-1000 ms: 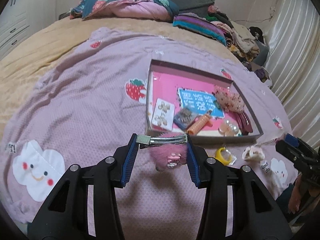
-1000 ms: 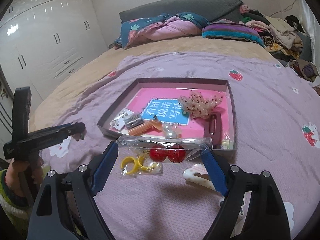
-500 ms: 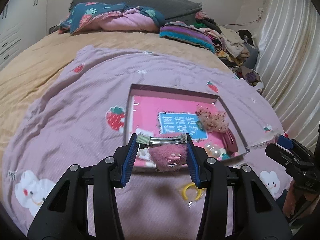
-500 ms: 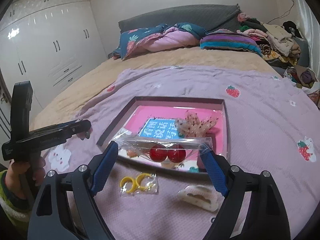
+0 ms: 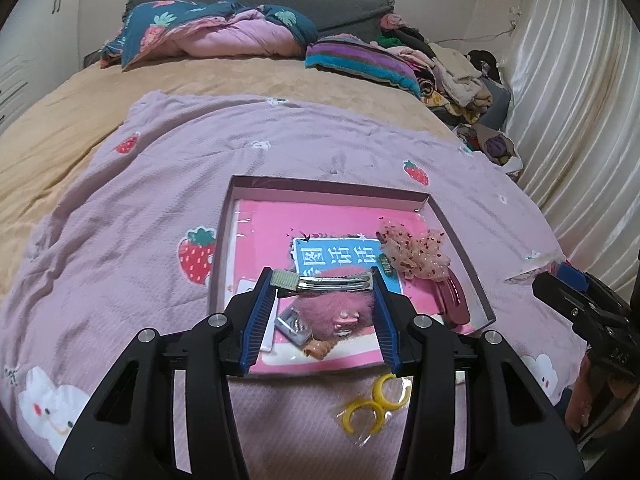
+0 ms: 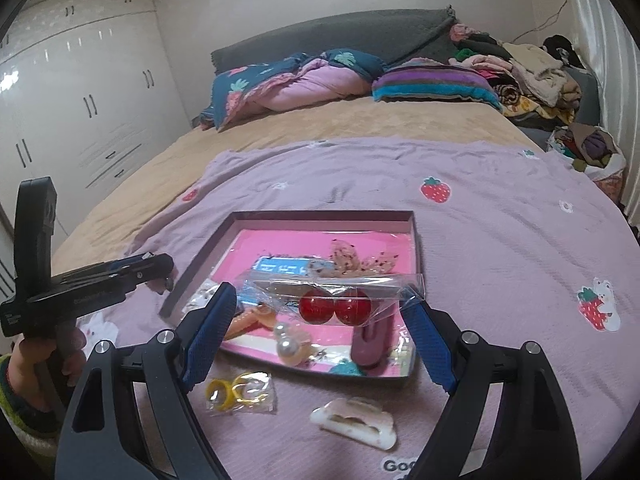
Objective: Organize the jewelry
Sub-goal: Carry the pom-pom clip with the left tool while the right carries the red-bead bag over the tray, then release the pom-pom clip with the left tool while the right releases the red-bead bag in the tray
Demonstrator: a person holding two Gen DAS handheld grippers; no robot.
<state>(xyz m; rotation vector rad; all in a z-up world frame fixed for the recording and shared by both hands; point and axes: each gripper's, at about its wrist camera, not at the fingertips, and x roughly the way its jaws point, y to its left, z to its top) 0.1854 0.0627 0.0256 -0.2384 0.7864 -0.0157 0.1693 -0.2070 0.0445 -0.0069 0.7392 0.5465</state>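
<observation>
We find the left gripper (image 5: pixel 325 284) clamped end-to-end on a metal hair clip (image 5: pixel 326 282), with the clip's pink fluffy pompom (image 5: pixel 336 314) hanging just below the bar, between the jaws. A second ago the tray (image 5: pixel 460 240) lay ahead of these jaws, and the bagged yellow rings (image 5: pixel 374 404) sat to their right; now the tray's near half lies directly beneath and behind the clip, and the rings show below the jaws, on the purple blanket (image 5: pixel 132 232) outside the tray. The grip itself is unchanged.

The right gripper (image 6: pixel 320 300) stands wide, its pads pressing the two ends of a clear packet (image 6: pixel 332 286) that holds two red balls (image 6: pixel 334 307). The packet previously hung over the tray's near rim; it now spans above the tray's interior, with the pearl piece (image 6: pixel 288 344) and dark red clip (image 6: pixel 372 340) below it. A white claw clip (image 6: pixel 354 420) lies on the blanket below the jaws, outside the tray, as do the yellow rings.

In our judgement both loads have been carried into position over the tray and are ready for release. The rings and the claw clip remain to be collected.
</observation>
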